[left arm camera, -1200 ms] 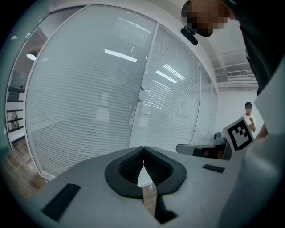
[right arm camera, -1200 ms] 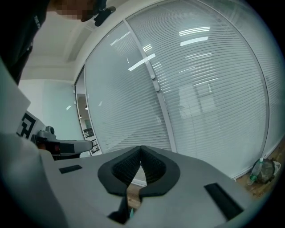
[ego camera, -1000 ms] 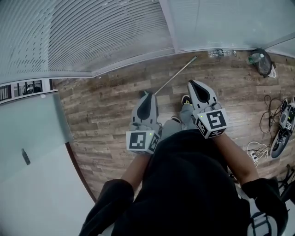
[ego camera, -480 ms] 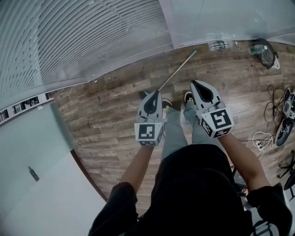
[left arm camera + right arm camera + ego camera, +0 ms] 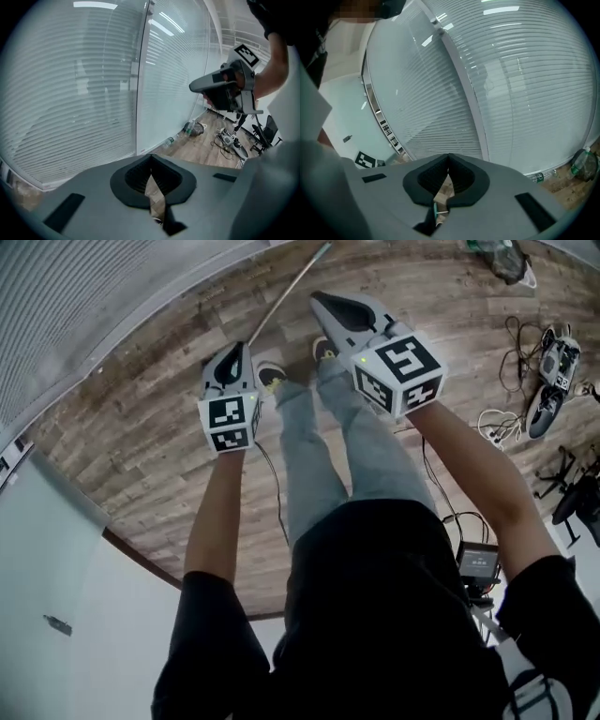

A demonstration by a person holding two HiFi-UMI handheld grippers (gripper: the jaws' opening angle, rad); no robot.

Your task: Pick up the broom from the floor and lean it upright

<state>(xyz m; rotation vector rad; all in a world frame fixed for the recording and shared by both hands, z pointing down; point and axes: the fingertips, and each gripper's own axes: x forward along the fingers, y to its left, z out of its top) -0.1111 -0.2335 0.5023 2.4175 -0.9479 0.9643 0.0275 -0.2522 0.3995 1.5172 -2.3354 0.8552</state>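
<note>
While I look down through the head view, the broom (image 5: 289,289) lies on the wooden floor (image 5: 141,427). Only its thin metal handle shows, running from the top edge of the floor, by the blinds, down to just beside the tip of the left gripper (image 5: 237,352). I cannot see its head. The right gripper (image 5: 322,302) hangs above the person's 2 shoes, near the handle but apart from it. Neither gripper holds anything. Along the right edge of the floor lie cables (image 5: 502,418) and a pair of sneakers (image 5: 551,371), with a dark bag (image 5: 506,259) in the top right corner.

In the left gripper view, the left gripper (image 5: 151,160) has its fingers (image 5: 136,176) pressed together with nothing between them; only a sliver of floor shows through the slit below. Ahead stands the glass wall with blinds (image 5: 70,93), with a plastic bottle (image 5: 171,139) at its foot. The right gripper (image 5: 199,86) is at the upper right.

In the right gripper view, the right gripper (image 5: 448,163) also has its fingers pressed together and empty. Blinds fill the view, and the left gripper's marker cube (image 5: 365,160) shows at the lower left. I cannot find the broom in either gripper view.
</note>
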